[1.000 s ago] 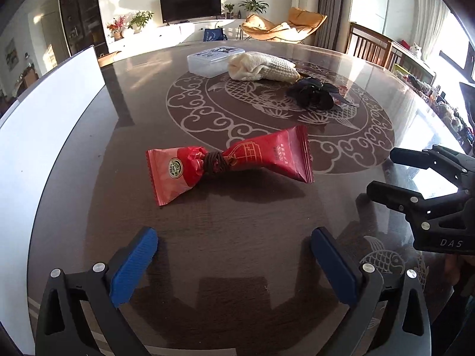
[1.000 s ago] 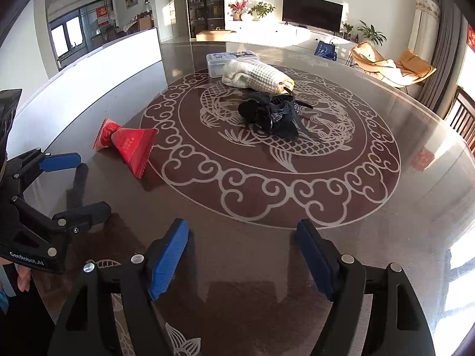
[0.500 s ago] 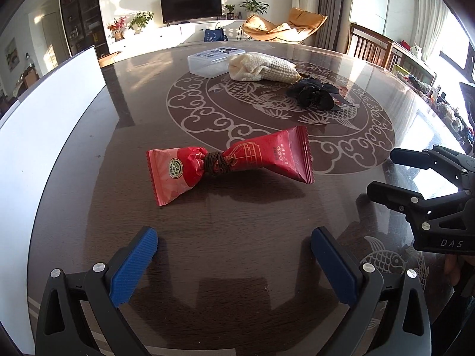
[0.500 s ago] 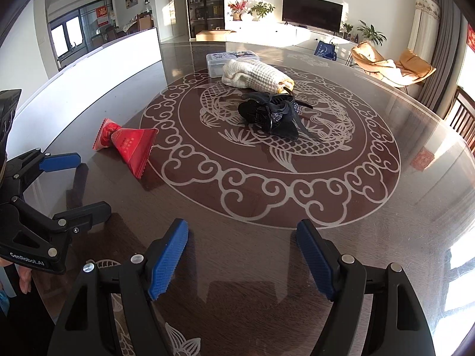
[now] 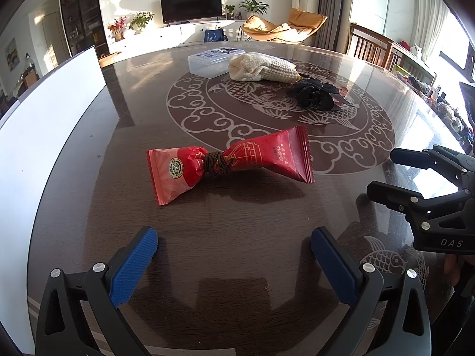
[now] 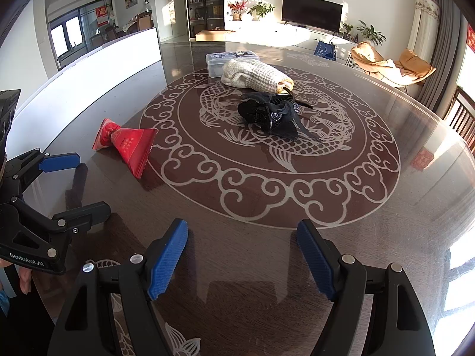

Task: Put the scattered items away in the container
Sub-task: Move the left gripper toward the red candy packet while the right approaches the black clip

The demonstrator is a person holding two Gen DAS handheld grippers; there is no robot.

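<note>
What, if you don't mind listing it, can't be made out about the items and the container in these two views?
- Clear plastic container: whether its lid is on or off, and what it holds; it is far off in both views and the cream knitted cloth covers its near side.
- Red snack packet: its small print is too small to read.
- Black hair clip: the far side is hidden by its own bow.
- Both hands: cut off by the frame edges.

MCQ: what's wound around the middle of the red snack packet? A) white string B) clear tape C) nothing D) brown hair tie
D: a brown hair tie is wound around the pinched waist of the red snack packet, which lies on the table.
</note>
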